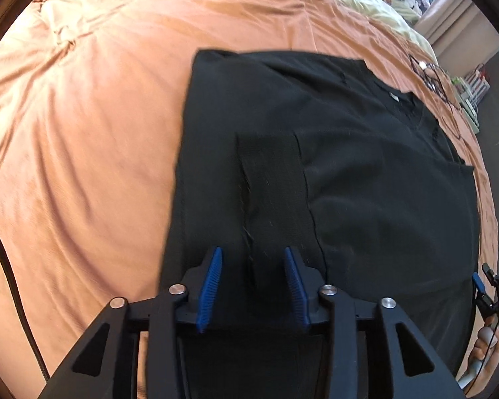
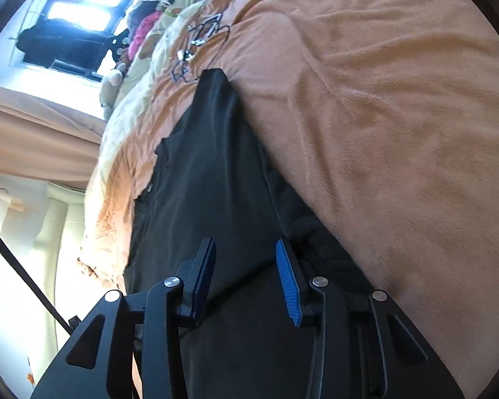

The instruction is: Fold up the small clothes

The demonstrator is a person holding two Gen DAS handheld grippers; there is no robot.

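Two grippers are shown over a black shirt [image 1: 349, 166] laid flat on a bed covered by an orange blanket [image 1: 83, 133]. The left gripper [image 1: 252, 286] is seen above the shirt's near hem, its blue-padded jaws spread wide with nothing between them. The right gripper [image 2: 246, 279] is likewise held over the shirt [image 2: 209, 183] with jaws wide apart and empty; in the left wrist view it [image 1: 492, 296] is glimpsed at the shirt's right edge, near the side of the bed.

The shirt's left edge is straight, and a broad stretch of bare blanket is seen beyond it to the left and past the far edge. On the right, the shirt reaches almost to the blanket's edge, where the bed drops away. A tangle of thin cables [image 1: 432, 76] lies on the blanket beyond the shirt's far right corner, apart from the cloth. A pale yellow cover [image 2: 133, 106] lies further along the bed.

The shirt appears matte black and partly folded: one narrow panel is turned over the middle, its two long edges running away from the left gripper. A small white label [image 1: 395, 95] shows near the collar at the far right.
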